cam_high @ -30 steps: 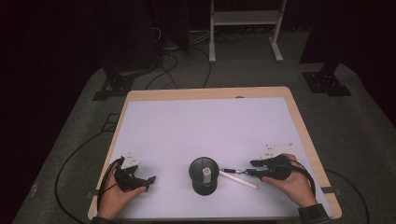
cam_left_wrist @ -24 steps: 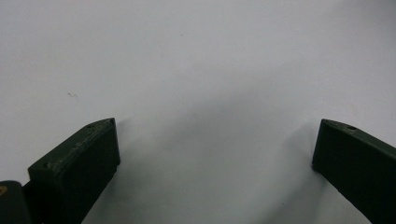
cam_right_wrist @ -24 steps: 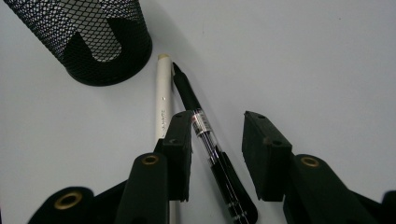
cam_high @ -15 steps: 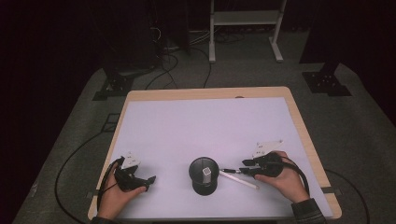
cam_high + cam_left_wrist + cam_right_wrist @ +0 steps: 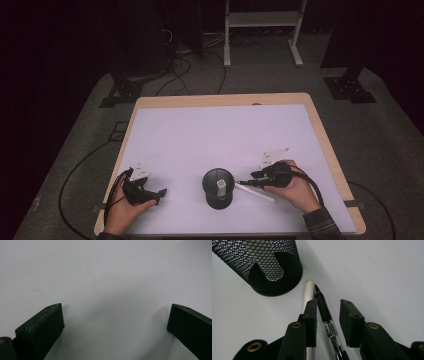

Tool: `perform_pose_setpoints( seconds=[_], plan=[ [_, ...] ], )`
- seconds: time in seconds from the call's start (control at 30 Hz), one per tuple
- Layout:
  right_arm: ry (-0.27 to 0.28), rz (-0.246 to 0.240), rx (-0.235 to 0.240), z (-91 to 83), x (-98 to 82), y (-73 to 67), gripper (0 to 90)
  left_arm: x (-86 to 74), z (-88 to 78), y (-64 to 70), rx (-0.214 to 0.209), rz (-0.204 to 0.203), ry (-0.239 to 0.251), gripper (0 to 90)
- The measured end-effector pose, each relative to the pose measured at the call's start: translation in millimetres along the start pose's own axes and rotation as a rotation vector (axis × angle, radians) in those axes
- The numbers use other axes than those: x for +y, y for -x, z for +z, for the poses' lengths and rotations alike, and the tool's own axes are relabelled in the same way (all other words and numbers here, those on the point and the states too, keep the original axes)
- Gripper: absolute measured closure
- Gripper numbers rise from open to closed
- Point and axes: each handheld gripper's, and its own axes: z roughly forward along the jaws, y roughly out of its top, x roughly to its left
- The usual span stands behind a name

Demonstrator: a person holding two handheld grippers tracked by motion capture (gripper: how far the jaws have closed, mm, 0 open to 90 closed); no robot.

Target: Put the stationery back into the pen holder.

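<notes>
So, from the high view you have the right gripper [image 5: 246,183] low on the white table [image 5: 220,135], pointing toward the black mesh cup [image 5: 218,188], which stands upright near the front edge. A white pen [image 5: 256,192] lies flat just right of the cup, under your right hand [image 5: 295,190]. Your left gripper [image 5: 159,192] rests well apart, at the left front of the table.

From the left gripper view, the two jaws stand wide open over the bare table, with nothing between them.

From the right gripper view, a black pen [image 5: 325,315] lies between the two jaws, close to the left one, its tip pointing toward the mesh cup. The jaws have just been closing, but a gap remains to the right jaw, so they do not grip it yet. The white pen lies beside the black pen, touching it, and passes under the left jaw
</notes>
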Motion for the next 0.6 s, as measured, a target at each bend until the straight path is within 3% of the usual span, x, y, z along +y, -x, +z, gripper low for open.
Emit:
perform_pose_setpoints(
  seconds=[0.6],
  plan=[
    [-0.051, -0.006, 0.044, 23.3, 2.4, 2.2, 72.8, 0.0, 0.0, 0.0, 0.0, 0.0, 0.0, 0.0]
  ],
)
